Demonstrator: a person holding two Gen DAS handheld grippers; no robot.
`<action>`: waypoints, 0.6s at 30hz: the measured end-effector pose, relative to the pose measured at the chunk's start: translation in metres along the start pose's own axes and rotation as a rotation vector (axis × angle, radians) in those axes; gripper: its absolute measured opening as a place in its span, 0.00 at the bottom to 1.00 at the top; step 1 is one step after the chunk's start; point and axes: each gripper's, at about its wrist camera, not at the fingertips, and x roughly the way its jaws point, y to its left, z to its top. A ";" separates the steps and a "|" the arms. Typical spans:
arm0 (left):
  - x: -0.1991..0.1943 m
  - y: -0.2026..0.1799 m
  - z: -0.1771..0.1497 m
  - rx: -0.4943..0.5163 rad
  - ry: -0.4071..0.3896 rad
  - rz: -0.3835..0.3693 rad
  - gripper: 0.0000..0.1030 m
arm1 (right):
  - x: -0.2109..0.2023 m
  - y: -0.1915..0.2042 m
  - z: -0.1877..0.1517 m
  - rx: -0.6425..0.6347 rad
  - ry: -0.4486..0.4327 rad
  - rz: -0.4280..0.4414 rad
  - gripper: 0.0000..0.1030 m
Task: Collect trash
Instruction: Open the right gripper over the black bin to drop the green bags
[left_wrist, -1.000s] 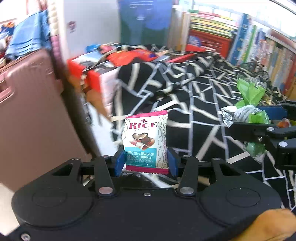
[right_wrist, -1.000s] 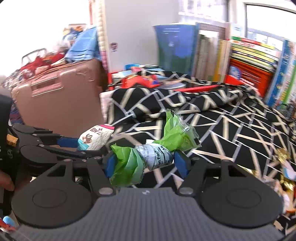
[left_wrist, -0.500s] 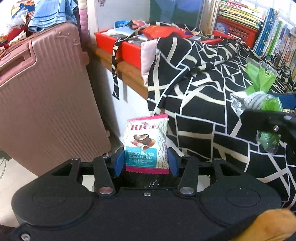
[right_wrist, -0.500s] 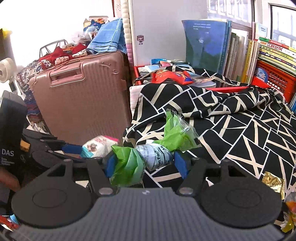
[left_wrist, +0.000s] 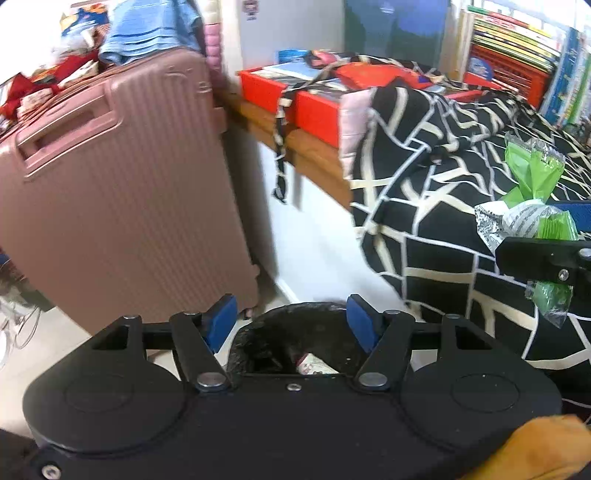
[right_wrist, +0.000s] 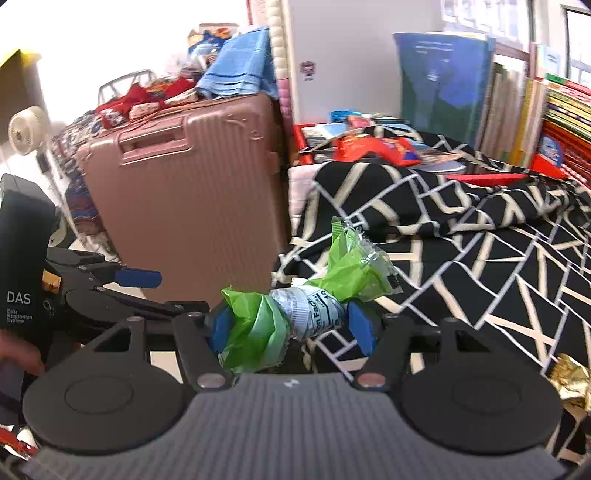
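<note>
Left tongs (left_wrist: 291, 321) just opening, empty, right over bin (left_wrist: 295, 332). Right tongs (right_wrist: 290, 326) beside bin, clenched on wrapper (right_wrist: 314, 306) lying crosswise.

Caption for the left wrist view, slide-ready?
Left gripper, jaws just opened, empty above black bin; snack packet lies inside.

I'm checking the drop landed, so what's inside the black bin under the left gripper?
Inside the bin, one snack packet shows, partly cut off by the left gripper body. The rest of the bin is hidden.
</note>
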 end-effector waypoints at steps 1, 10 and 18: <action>-0.001 0.004 -0.001 -0.015 0.000 0.006 0.62 | 0.002 0.003 0.000 -0.007 0.003 0.012 0.65; -0.018 0.032 -0.015 -0.122 -0.009 0.086 0.62 | 0.026 0.023 0.001 -0.010 0.090 0.135 0.66; -0.032 0.042 -0.027 -0.158 -0.014 0.122 0.62 | 0.036 0.034 0.004 -0.039 0.108 0.162 0.66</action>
